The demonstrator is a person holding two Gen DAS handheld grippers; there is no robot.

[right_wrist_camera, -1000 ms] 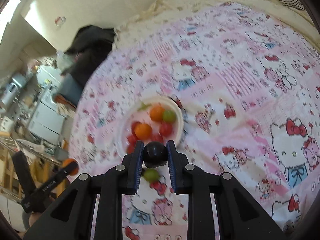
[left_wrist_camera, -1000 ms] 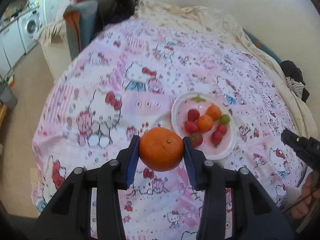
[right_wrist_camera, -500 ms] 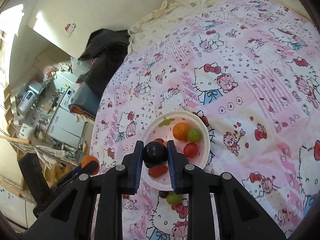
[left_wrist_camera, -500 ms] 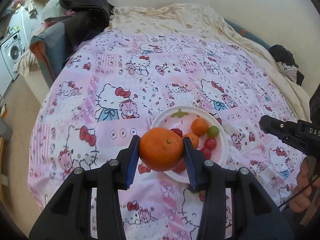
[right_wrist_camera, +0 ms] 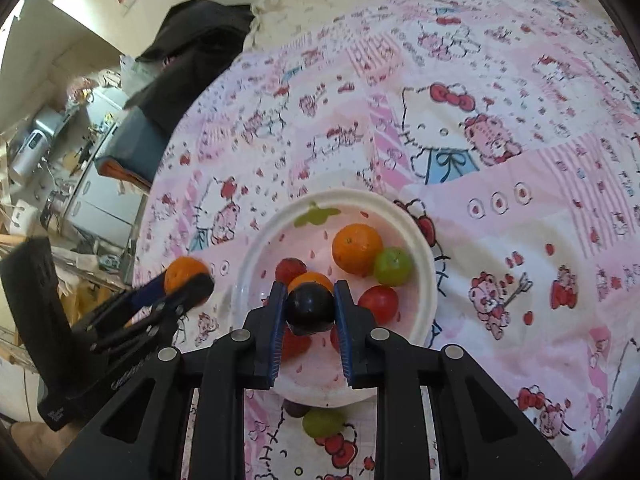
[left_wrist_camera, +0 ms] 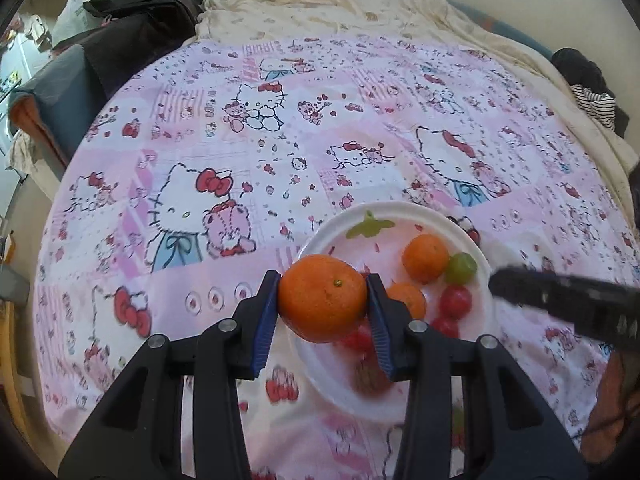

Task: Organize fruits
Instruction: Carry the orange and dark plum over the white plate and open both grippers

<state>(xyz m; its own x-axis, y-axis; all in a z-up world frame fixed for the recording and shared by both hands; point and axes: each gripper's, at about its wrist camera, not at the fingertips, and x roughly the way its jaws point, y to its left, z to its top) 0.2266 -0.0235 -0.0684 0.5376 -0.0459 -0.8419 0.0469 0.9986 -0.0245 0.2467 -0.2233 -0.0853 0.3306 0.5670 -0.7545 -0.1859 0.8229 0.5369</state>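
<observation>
A plate (right_wrist_camera: 416, 240) lies on the bed (left_wrist_camera: 280, 128), toward its near edge. In the plate sit two mandarins (right_wrist_camera: 357, 249), a grape (right_wrist_camera: 393, 266) just beside the farther one, and several small tomatoes (right_wrist_camera: 378, 302) nearer. Outside the plate, by its near rim, another grape (right_wrist_camera: 323, 421) lies on the bed. The left tool (left_wrist_camera: 323, 298) holds a mandarin (left_wrist_camera: 322, 297) over the plate's left rim; the right tool (right_wrist_camera: 310, 307) holds a round fruit (right_wrist_camera: 310, 307) over the plate's near half. Clothes (left_wrist_camera: 140, 12) are piled at the bed's far left corner.

We are in a home bedroom: a bed (left_wrist_camera: 280, 128) under a cartoon-cat sheet, dark clothes (left_wrist_camera: 140, 12) heaped far left, household appliances (right_wrist_camera: 36, 140) beyond.
</observation>
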